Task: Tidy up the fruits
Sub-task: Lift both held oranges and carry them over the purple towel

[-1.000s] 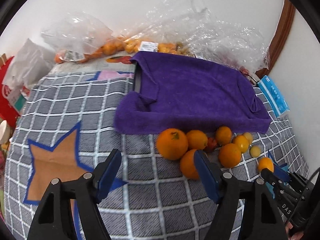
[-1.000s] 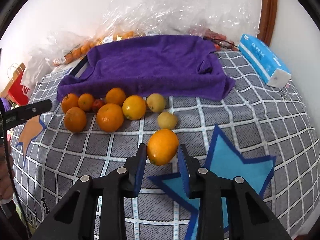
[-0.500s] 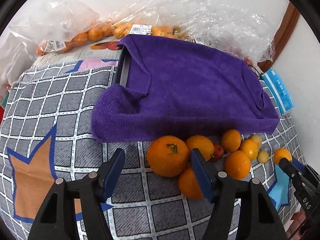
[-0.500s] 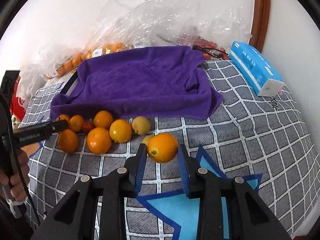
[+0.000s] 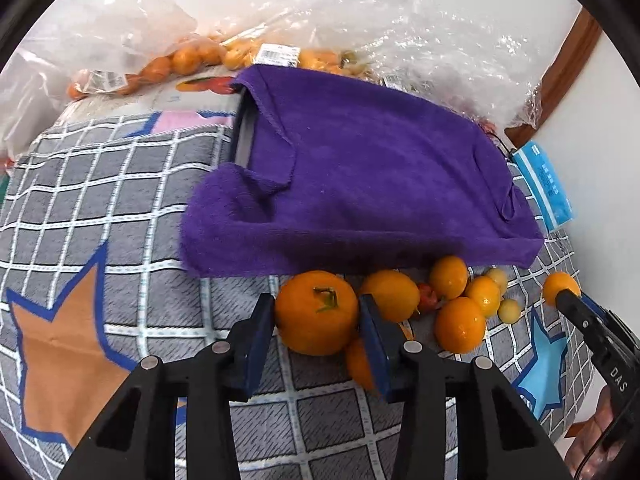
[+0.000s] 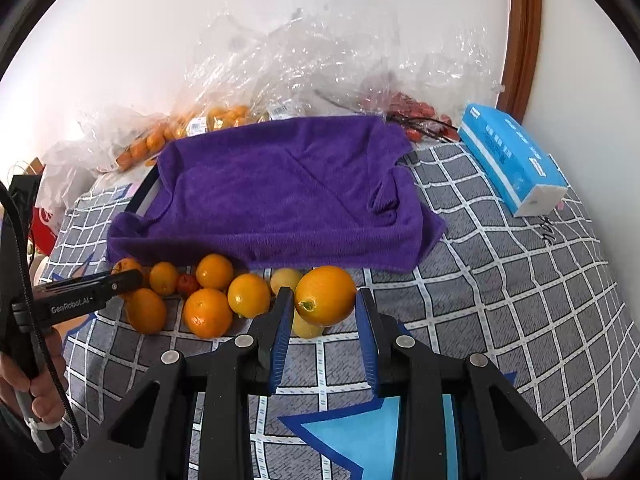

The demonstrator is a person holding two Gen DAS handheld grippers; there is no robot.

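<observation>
The left tool [image 5: 318,320] was closing its jaws around a large stemmed orange [image 5: 316,312] that sat just below a purple towel [image 5: 360,184] on the checked cloth. The right tool [image 6: 322,322] held a smaller orange [image 6: 325,296] clamped above the cloth, beside the loose fruit cluster [image 6: 208,300].

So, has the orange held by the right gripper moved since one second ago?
Yes. The orange in the right gripper has risen off the checked cloth, nearer the purple towel.
</observation>
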